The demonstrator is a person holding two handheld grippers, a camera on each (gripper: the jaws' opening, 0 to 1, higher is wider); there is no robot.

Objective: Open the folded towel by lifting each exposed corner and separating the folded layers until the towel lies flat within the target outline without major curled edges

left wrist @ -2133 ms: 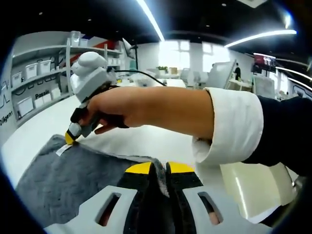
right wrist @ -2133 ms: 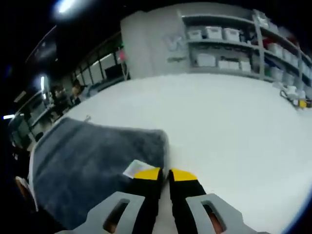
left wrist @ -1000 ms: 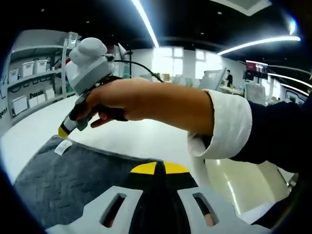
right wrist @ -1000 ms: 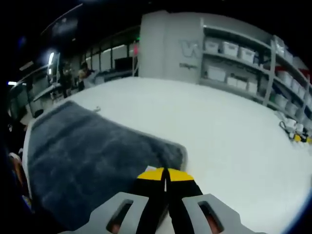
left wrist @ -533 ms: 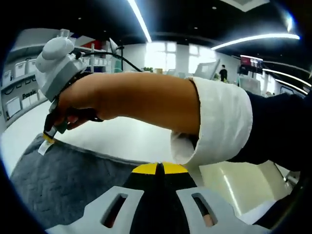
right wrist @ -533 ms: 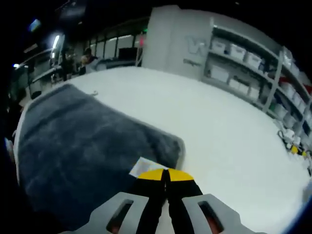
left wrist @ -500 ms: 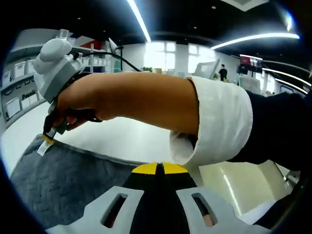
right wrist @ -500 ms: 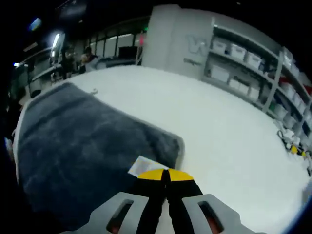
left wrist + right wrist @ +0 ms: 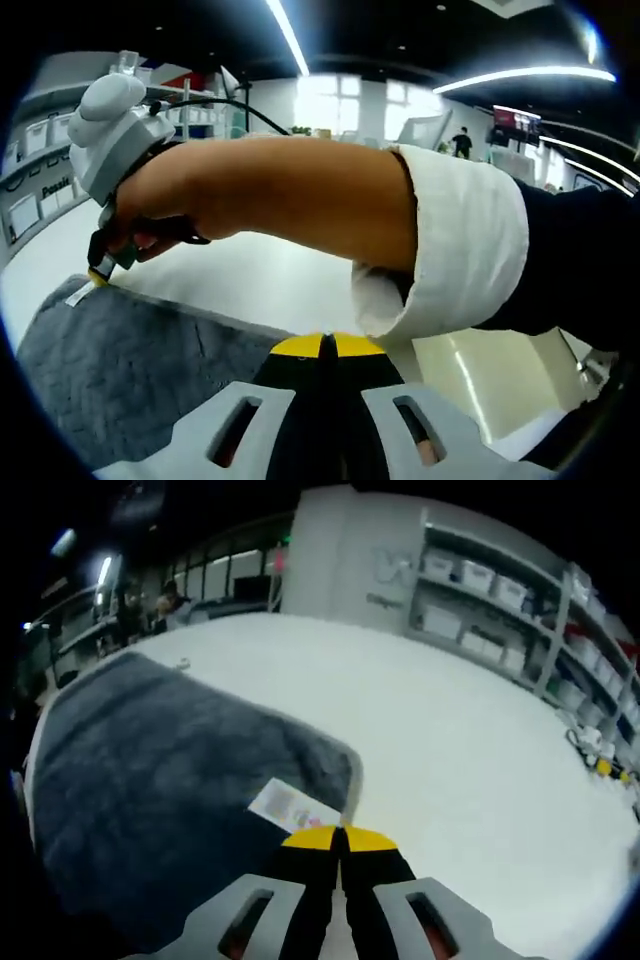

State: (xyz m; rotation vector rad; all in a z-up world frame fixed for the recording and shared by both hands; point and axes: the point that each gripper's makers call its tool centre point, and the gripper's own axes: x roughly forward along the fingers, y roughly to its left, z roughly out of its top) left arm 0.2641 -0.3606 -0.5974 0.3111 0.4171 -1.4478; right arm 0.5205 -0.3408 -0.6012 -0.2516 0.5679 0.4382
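Note:
A grey towel point(image 9: 120, 375) lies spread flat on the white table point(image 9: 250, 285); in the right gripper view the towel point(image 9: 140, 760) covers the left half. A white label point(image 9: 290, 806) lies flat near its corner. My left gripper point(image 9: 322, 346) is shut, its yellow tips at the towel's near edge with no cloth seen between them. A person's hand carries my right gripper point(image 9: 98, 276) across from the right, tip down at the far corner beside the label point(image 9: 79, 294). My right gripper point(image 9: 338, 837) is shut, tips resting at the towel's edge just behind the label.
A bare forearm with a white cuff point(image 9: 450, 250) and dark sleeve crosses the left gripper view. Shelves with white bins point(image 9: 480, 600) stand beyond the table. Small items point(image 9: 600, 760) sit near the table's far right edge. Open white tabletop point(image 9: 470, 780) stretches to the right of the towel.
One second ago the right gripper hovered above the labelled corner; it has come down onto it and shifted left. The label now lies flatter, farther from its tips. Both jaw pairs went from slightly apart to shut.

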